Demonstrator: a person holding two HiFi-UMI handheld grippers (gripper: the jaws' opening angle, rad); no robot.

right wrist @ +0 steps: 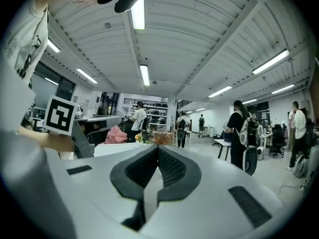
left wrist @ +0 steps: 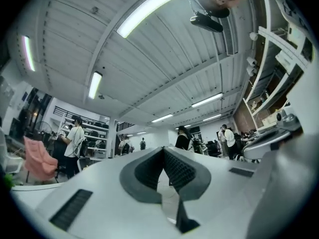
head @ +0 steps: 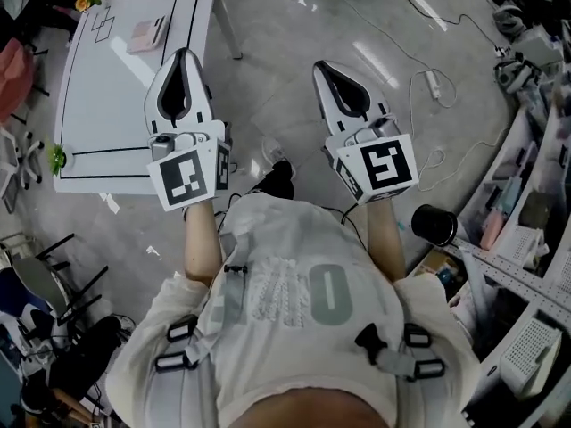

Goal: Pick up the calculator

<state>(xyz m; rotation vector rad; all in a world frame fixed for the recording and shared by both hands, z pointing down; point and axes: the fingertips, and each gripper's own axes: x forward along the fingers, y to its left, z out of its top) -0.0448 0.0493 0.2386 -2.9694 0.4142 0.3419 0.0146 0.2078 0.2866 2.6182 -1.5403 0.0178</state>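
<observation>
Your white shirt (head: 294,301) with its grey harness straps fills the bottom of the head view. Both your forearms reach forward from it.

Left gripper (head: 183,54): you hold it out in front of your left shoulder, marker cube towards you. In the head view its tip lies over the right-hand part of the white bench (head: 107,105). In the left gripper view the two dark ribbed pads meet at the tip, so it is clenched with nothing between them.

Right gripper (head: 323,66): held beside the left one, over bare grey floor (head: 294,34) and off the bench. Its own view shows the pads pressed together at the tip. It is clenched too, and empty.

Calculator (head: 147,33): a flat pinkish-grey slab lying on the far part of the bench, beside black lines marked on the top.
- It sits beyond the left gripper's tip and a little to its left, near but not touching.
- It lies well apart from the right gripper, with the left gripper between them.
- Neither gripper holds it.

Other items:
- A yellow flower (head: 82,2) at the bench's far left corner.
- A white power strip (head: 433,83) with its cable on the floor to the right.
- A black cylinder (head: 434,225) just beside your right forearm.
</observation>
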